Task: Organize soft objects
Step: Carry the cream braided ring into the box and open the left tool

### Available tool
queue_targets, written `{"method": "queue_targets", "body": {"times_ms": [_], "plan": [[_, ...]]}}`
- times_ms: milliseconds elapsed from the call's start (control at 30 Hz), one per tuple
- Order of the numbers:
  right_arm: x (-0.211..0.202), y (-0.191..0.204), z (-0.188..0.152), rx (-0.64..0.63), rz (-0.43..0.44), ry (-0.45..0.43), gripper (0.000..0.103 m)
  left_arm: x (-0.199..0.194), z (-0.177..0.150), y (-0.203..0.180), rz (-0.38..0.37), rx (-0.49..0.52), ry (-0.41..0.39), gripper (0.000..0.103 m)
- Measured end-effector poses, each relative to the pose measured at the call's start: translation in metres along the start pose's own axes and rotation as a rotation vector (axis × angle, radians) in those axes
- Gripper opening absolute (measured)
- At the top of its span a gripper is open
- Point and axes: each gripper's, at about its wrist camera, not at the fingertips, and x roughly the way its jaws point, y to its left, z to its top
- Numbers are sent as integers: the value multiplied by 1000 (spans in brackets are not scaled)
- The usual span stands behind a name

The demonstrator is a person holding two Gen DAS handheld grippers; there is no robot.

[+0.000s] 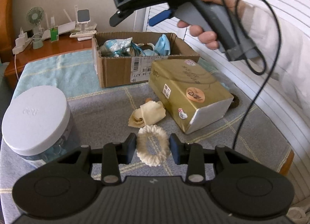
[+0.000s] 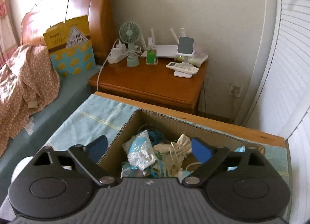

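Currently, cream fuzzy scrunchie (image 1: 152,147) lies flat, long axis pointing away, between parted left gripper (image 1: 153,149) fingers; right gripper (image 2: 149,149) spread wide, empty.

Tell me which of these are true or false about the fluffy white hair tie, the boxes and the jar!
1. The white hair tie lies between the fingers of the left hand-held gripper. True.
2. The right hand-held gripper holds a blue mask. False: it is open and empty above the cardboard box.
3. The cardboard box is empty. False: soft things such as a blue mask already lie in it.
4. The jar has a white lid. True.
5. The gold box stands inside the cardboard box. False: it lies on the cloth in front of it.
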Motion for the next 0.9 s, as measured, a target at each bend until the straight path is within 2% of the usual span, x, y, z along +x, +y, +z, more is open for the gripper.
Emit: {"method": "queue_targets", "body": {"times_ms": [67,400,667,900], "plan": [[-9,-2,-3,10,-5,-1,103,-2,2,-2,2,7,0,36],[-63,-13,-39,31,-46,-24,103,-8,14,-8,17,30,11,36],[-93,-26,-86,78,-136,-32,103,-7,34,-11,45,79,22,36],[-104,-27,-113,85,-219,-14,103,1,60,-13,58,96,19,36]]}}
